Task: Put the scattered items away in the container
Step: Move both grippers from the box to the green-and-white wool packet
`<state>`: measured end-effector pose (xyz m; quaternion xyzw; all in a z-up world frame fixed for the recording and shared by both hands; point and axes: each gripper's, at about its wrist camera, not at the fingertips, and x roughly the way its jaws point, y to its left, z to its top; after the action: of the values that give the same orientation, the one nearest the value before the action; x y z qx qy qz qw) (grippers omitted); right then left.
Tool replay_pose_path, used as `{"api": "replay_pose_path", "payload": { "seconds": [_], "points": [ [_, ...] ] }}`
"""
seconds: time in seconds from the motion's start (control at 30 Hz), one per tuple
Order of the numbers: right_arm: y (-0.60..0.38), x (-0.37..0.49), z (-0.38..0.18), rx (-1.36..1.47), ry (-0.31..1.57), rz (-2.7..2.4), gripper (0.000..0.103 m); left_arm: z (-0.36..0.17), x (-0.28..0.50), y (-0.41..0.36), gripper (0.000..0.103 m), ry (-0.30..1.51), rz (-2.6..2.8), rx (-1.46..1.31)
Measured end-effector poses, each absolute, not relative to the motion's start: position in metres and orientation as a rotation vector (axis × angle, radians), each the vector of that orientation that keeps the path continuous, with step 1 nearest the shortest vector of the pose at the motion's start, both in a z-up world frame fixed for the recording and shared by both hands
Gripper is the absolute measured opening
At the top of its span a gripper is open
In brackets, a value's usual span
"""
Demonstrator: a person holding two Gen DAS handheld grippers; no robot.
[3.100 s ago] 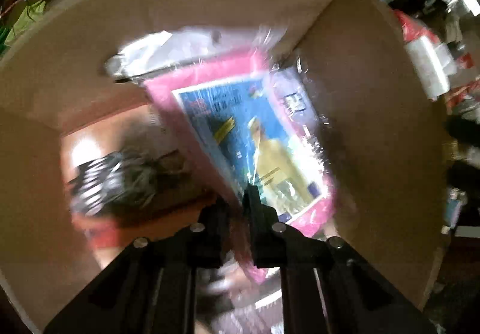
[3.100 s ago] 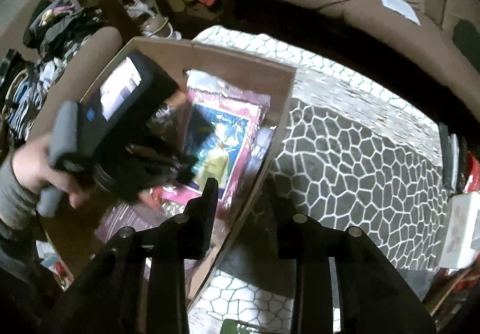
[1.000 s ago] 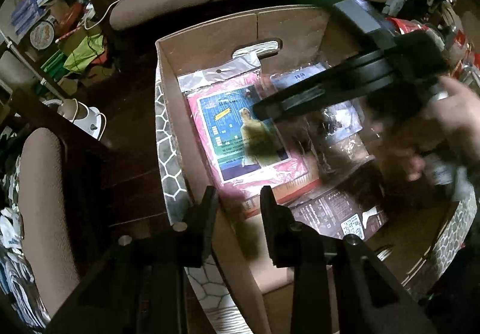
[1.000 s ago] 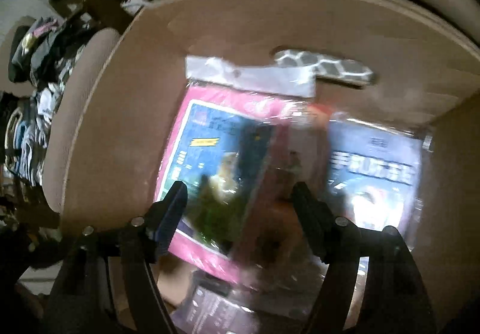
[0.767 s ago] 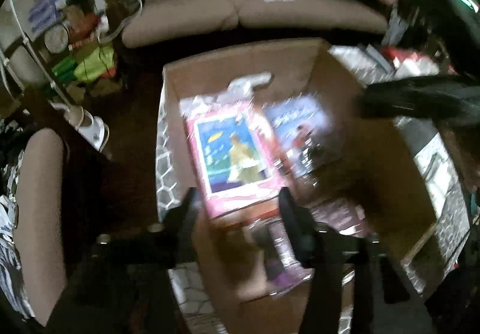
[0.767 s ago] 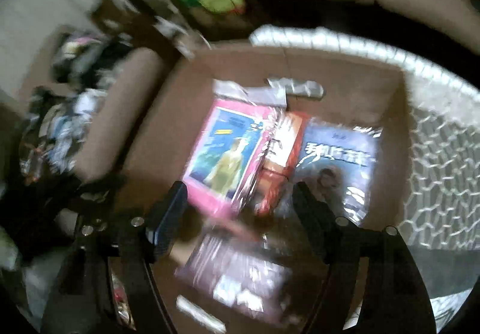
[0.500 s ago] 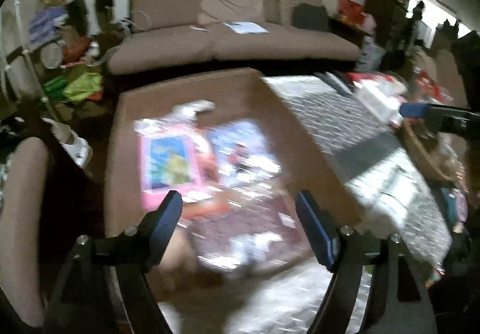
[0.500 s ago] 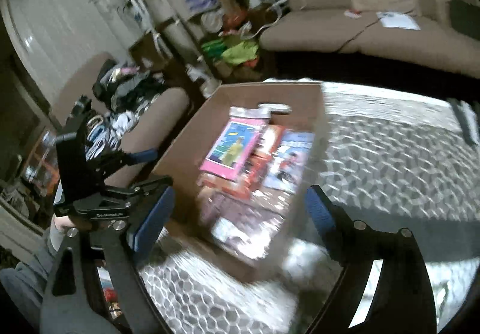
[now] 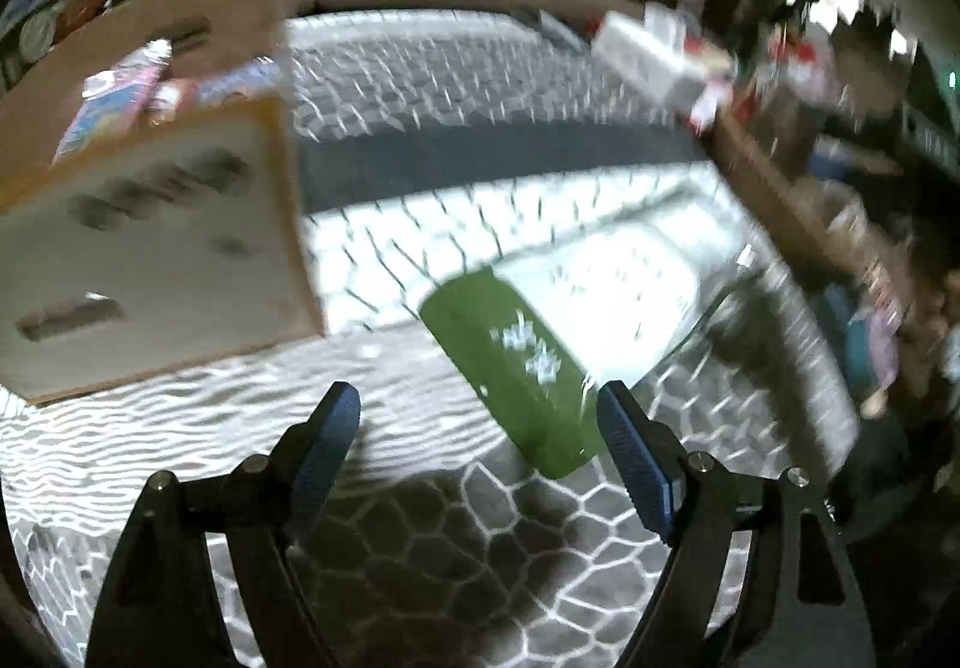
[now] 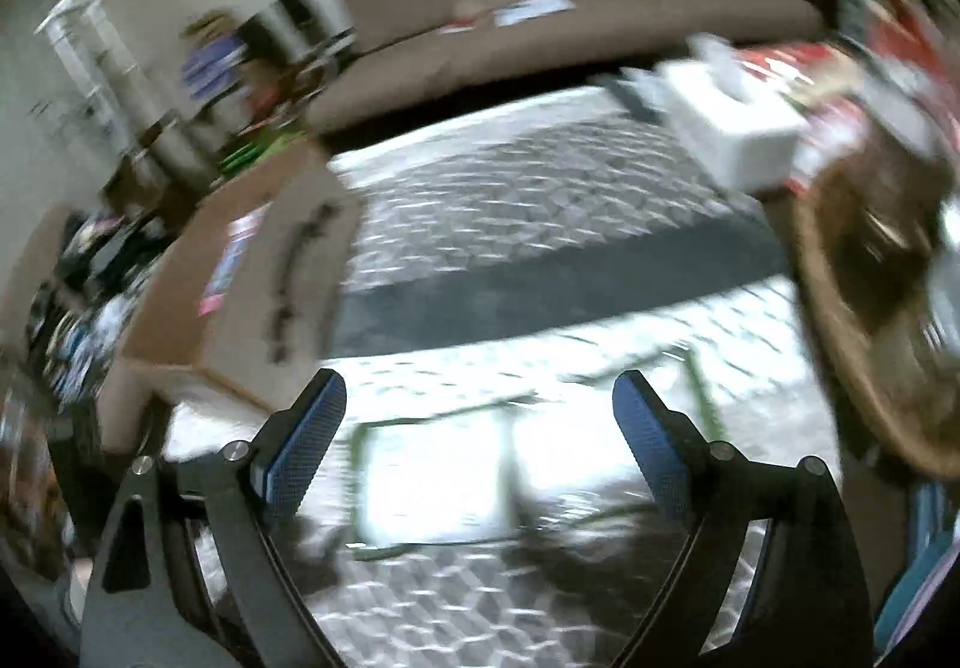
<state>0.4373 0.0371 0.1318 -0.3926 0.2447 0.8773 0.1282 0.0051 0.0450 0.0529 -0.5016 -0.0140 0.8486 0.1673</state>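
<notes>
the left gripper (image 9: 477,431) is standing wide open with nothing between its pads, its jaws having just been opening, and the green packet (image 9: 510,368) is lying on the patterned tabletop (image 9: 420,548) just ahead of it, nearer its right finger and angled away to the left. the step in hand looks like a reach for that packet. to do it well, the gripper should be shifting a little to its right so the packet sits centred, squaring up across the packet's narrow width, then closing only once both pads straddle it. the packet looks flat and slippery, so a low pinch at one edge would likely be safer.

the right gripper (image 10: 480,428) is also gaping wide and empty, its jaws likewise just opened, with a bright green-edged flat packet (image 10: 432,482) lying between and just beyond its fingers; blur is hiding what it is. both grippers are pitching steeply down at the table. the cardboard box (image 9: 150,224) is sitting ahead and to the left of each gripper, with colourful packets already inside.
</notes>
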Motion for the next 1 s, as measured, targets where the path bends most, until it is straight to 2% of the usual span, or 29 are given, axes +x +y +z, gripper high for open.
{"api": "replay_pose_path", "payload": {
  "seconds": [0.1, 0.27, 0.43, 0.5, 0.6, 0.7, 0.73, 0.8, 0.87, 0.9, 0.97, 1.0],
  "points": [
    [0.075, 0.462, 0.096, -1.1, 0.838, 2.435, 0.09, 0.031, -0.004, 0.055, 0.082, -0.052, 2.382, -1.474],
    [0.119, 0.473, 0.043, -1.181, 0.91, 2.321, 0.09, 0.015, -0.014, 0.06, 0.082, -0.093, 2.412, -1.495],
    [0.131, 0.469, 0.004, -1.272, 0.986, 2.344, 0.09, 0.005, -0.017, 0.076, 0.082, 0.009, 2.421, -1.492],
    [0.124, 0.463, -0.003, -1.325, 0.97, 2.392, 0.089, 0.005, -0.015, 0.087, 0.082, 0.091, 2.427, -1.455],
    [0.11, 0.452, -0.003, -1.394, 0.83, 2.399, 0.089, 0.011, -0.01, 0.094, 0.082, 0.192, 2.454, -1.408],
    [0.104, 0.451, 0.005, -1.375, 0.789, 2.426, 0.089, 0.014, -0.008, 0.097, 0.082, 0.238, 2.466, -1.382],
    [0.102, 0.451, 0.009, -1.364, 0.767, 2.44, 0.084, 0.013, -0.008, 0.098, 0.082, 0.251, 2.463, -1.38],
    [0.099, 0.453, 0.012, -1.35, 0.724, 2.447, 0.066, 0.01, -0.007, 0.098, 0.082, 0.27, 2.454, -1.379],
    [0.1, 0.453, 0.012, -1.353, 0.731, 2.439, 0.031, 0.007, -0.005, 0.099, 0.081, 0.281, 2.449, -1.371],
    [0.101, 0.455, 0.012, -1.344, 0.749, 2.439, 0.031, 0.007, -0.005, 0.099, 0.079, 0.273, 2.446, -1.366],
    [0.101, 0.456, 0.012, -1.319, 0.769, 2.454, 0.029, 0.008, -0.007, 0.1, 0.036, 0.216, 2.381, -1.373],
    [0.101, 0.456, 0.014, -1.311, 0.773, 2.46, 0.028, 0.01, -0.007, 0.1, 0.027, 0.192, 2.361, -1.373]
  ]
}}
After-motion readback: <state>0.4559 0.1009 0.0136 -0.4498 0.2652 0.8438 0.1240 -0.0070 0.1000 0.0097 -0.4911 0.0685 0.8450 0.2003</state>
